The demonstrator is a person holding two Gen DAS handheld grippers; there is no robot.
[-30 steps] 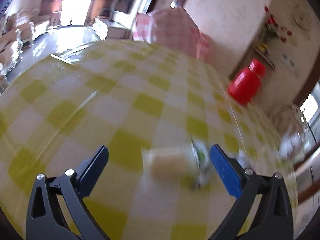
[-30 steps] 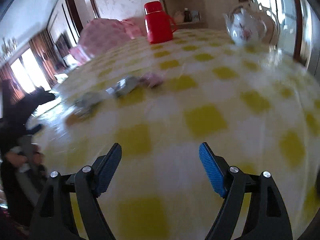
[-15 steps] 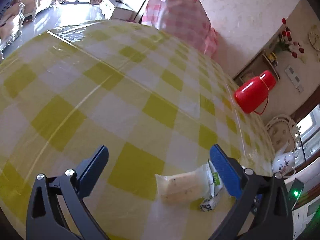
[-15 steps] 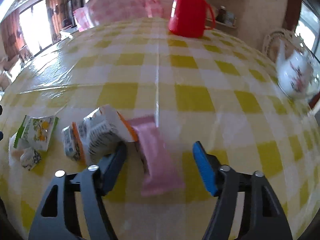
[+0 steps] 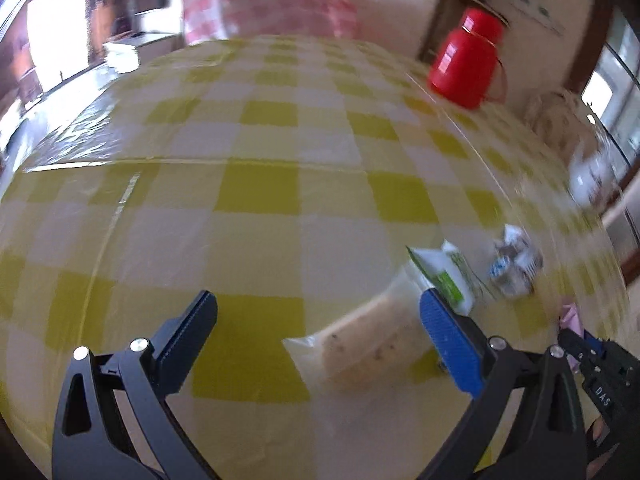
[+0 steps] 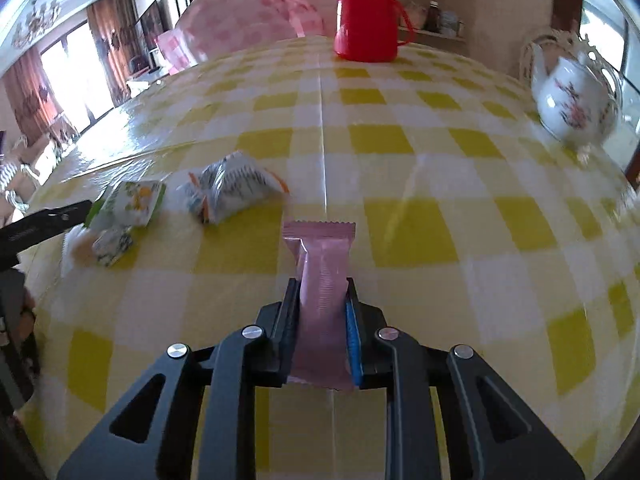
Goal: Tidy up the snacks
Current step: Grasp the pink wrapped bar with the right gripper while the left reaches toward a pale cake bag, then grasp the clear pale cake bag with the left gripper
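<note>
Left wrist view: the left tool point(image 5: 316, 320) stands released, its jaws spread wide above the bench point(image 5: 260, 152), which is covered in a yellow-and-white checked cloth. A clear-wrapped pale snack point(image 5: 372, 348) lies on the cloth between the jaws, nearer the blue pad; no pad presses on it. Just beyond it lie a green-and-white packet point(image 5: 444, 276) and a crumpled white packet point(image 5: 514, 264) (both blurred). A red flask point(image 5: 466, 64) stands at the far edge.

Right wrist view: the right tool point(image 6: 322, 324) has just been closing and is now clenched on a pink snack bar point(image 6: 322, 264), which sticks out forward from between the pads over the cloth. To the left lie a white-and-orange packet point(image 6: 232, 190), a green-edged packet point(image 6: 132, 202) and a small wrapped sweet point(image 6: 112, 244). A white floral teapot point(image 6: 576, 106) stands at the right, well apart from the snacks.
</note>
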